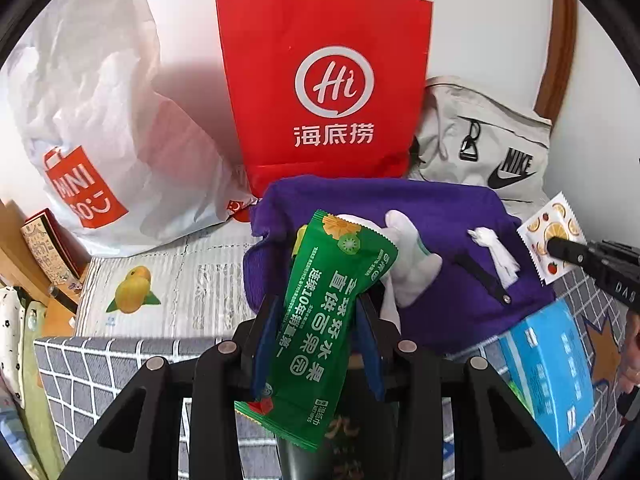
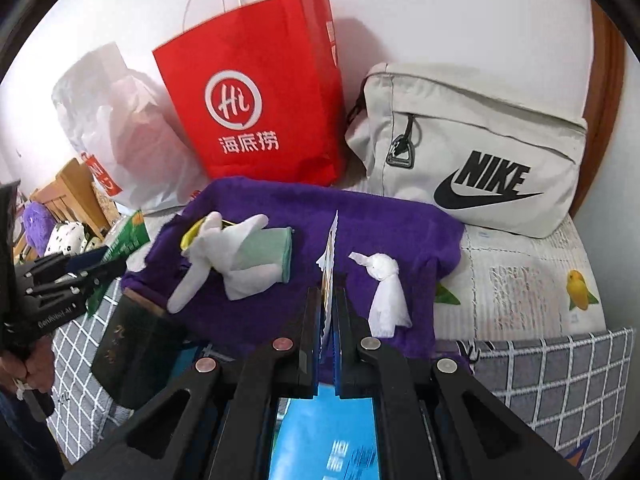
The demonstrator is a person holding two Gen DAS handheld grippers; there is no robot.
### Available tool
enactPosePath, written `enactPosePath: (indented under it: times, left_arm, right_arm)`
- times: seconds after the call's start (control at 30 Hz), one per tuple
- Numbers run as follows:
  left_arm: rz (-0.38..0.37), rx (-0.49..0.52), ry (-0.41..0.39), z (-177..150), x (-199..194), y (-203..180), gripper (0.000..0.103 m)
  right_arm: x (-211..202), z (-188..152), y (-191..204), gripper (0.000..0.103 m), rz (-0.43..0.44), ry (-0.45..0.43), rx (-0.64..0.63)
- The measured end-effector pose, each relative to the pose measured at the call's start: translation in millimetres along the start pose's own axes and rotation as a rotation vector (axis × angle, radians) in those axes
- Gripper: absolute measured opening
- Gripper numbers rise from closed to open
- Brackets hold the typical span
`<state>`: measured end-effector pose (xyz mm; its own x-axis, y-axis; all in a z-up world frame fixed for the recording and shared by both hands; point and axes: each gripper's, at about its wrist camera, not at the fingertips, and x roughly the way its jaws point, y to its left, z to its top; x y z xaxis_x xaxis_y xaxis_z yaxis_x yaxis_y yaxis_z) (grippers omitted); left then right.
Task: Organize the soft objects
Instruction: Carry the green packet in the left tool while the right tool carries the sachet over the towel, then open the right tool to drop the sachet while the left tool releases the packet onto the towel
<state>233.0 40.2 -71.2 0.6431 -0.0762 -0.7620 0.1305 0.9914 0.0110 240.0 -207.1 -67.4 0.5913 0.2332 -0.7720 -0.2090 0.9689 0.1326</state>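
Right tongs (image 2: 329, 300) at 6 o'clock, clamped on a thin sachet (image 2: 330, 256) seen edge-on, standing upright between the pads. Behind it a purple towel (image 2: 360, 220) spread on the bed, with a white glove (image 2: 244, 264) at 9 o'clock of the sachet and a knotted white tissue (image 2: 386, 288) at 3 o'clock. Red paper bag (image 2: 256, 112) upright at 12 o'clock, white plastic bag (image 2: 120, 128) at 10, grey Nike bag (image 2: 480, 152) at 2. Left tongs (image 2: 100, 268) at 9 o'clock hold a green packet (image 2: 126, 240). Blue box (image 2: 328, 440) below the right tongs, dark box (image 2: 136, 344) at 8 o'clock.
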Motion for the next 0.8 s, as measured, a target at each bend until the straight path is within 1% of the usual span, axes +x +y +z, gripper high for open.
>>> enactPosePath:
  times: [0.17,0.3,0.47,0.63,0.8]
  left_arm:
    - [0.004,-0.002,0.034,11,22,0,0.036]
    - [-0.007,-0.002,0.051,16,34,0,0.036]
    - [0.001,-0.007,0.065,20,44,2,0.036]
    - [0.001,-0.033,0.072,23,52,8,0.036]
    - [0.001,-0.034,0.076,27,57,7,0.036]
  right_arm:
    - [31,2,-7,0.006,-0.002,0.063,-0.009]
    - [51,1,-9,0.006,0.011,0.111,-0.017]
    - [73,2,-13,0.006,0.012,0.178,-0.017]
    - [85,3,-16,0.006,0.004,0.222,-0.003]
    - [84,3,-16,0.006,-0.009,0.232,-0.017]
